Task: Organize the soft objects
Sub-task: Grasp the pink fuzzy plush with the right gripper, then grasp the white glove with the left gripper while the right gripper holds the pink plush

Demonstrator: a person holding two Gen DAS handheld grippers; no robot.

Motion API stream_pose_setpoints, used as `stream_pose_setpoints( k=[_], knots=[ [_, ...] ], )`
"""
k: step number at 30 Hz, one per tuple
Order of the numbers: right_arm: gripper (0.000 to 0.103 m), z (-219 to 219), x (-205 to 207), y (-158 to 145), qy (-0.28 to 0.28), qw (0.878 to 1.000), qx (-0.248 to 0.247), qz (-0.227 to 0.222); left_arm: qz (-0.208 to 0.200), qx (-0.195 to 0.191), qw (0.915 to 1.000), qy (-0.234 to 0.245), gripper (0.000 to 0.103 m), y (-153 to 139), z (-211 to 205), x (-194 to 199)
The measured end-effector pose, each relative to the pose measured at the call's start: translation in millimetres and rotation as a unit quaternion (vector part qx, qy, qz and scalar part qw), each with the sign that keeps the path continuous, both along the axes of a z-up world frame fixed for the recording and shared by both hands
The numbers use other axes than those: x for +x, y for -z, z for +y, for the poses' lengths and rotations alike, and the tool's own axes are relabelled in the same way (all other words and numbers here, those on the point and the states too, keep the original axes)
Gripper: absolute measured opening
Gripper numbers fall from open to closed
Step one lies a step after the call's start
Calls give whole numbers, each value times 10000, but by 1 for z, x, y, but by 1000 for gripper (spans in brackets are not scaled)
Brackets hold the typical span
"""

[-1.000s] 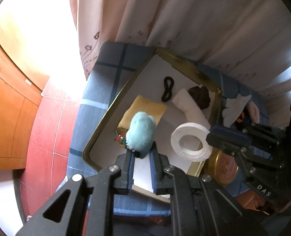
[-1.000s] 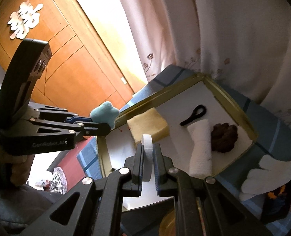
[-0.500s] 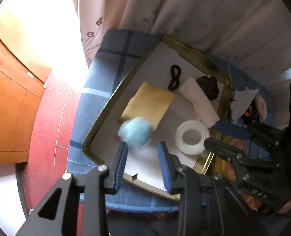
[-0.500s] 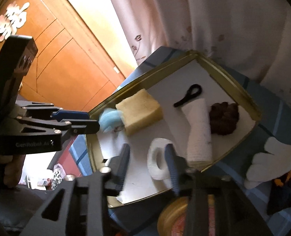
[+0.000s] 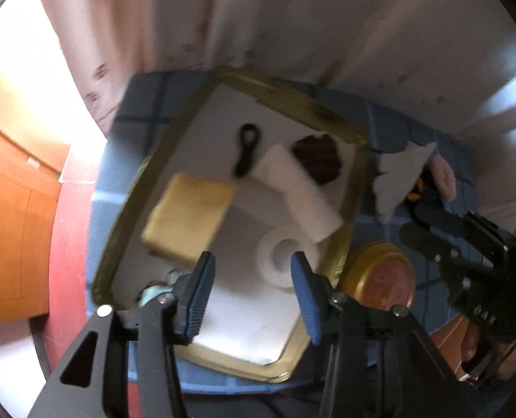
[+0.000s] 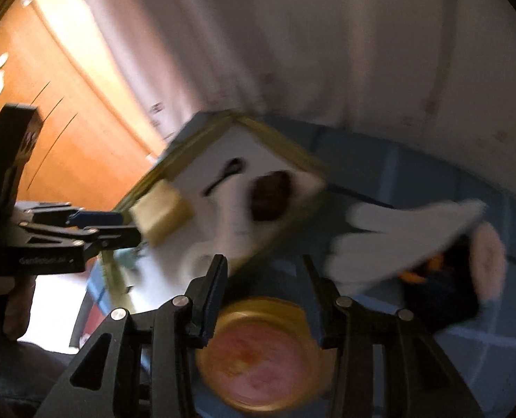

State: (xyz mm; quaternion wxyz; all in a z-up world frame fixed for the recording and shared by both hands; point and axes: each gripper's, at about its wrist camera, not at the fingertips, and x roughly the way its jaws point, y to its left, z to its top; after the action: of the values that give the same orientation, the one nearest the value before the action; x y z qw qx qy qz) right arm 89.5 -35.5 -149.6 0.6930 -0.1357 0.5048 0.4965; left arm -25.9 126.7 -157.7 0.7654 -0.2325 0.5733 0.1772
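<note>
A gold-rimmed tray (image 5: 279, 92) (image 6: 275, 132) with a white liner holds a yellow sponge (image 5: 188, 216) (image 6: 160, 209), a black hair tie (image 5: 247, 149), a white rolled cloth (image 5: 299, 195), a brown scrunchie (image 5: 317, 160) (image 6: 272, 195) and a white tape roll (image 5: 286, 257) (image 6: 197, 259). A teal plush (image 5: 153, 294) lies at the tray's near left corner, half hidden behind my left finger. My left gripper (image 5: 252, 268) (image 6: 131, 226) hovers over the tray, its jaws opening with nothing between them. My right gripper (image 6: 263, 268) (image 5: 432, 230) is open and empty above a gold tin (image 6: 265, 355).
On the blue checked cloth (image 6: 414, 160) right of the tray lie a white glove (image 6: 407, 233) (image 5: 397, 177), a pink round soft thing (image 6: 489, 261) and a dark object with orange. The gold tin (image 5: 380, 278) sits by the tray's near right edge. Curtains hang behind; wooden doors stand left.
Both grippers opened: the left let the teal plush go by the sponge, the right let the tape roll go in the tray. Both then swung right, the right one off the tray to above the tin.
</note>
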Motion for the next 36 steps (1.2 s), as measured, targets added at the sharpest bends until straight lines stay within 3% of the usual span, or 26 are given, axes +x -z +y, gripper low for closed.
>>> stream_pose_setpoints(
  k=[7,11,17,27,29,31,36],
  knots=[
    [44,-76,64,5,1267,9916,-226,-124,-21,-39,9990,449,50,3,-35,36],
    [44,-104,96,6,1726,9841,-346,-225,-31,-39,9984,570,50,4,-49,49],
    [44,-112,127,14,1851,9812,-455,-319,-28,1,9980,630,55,6,-65,65],
    [44,-104,160,64,1663,9823,-849,135,77,168,9984,543,57,8,-78,80],
    [25,-106,160,68,1592,9838,-791,245,107,186,9981,572,57,9,-81,83],
    [16,-111,158,64,1522,9858,-678,192,115,190,9978,622,57,10,-84,87],
    [12,-125,157,45,1522,9876,-374,69,65,221,9959,872,57,9,-98,109]
  ],
)
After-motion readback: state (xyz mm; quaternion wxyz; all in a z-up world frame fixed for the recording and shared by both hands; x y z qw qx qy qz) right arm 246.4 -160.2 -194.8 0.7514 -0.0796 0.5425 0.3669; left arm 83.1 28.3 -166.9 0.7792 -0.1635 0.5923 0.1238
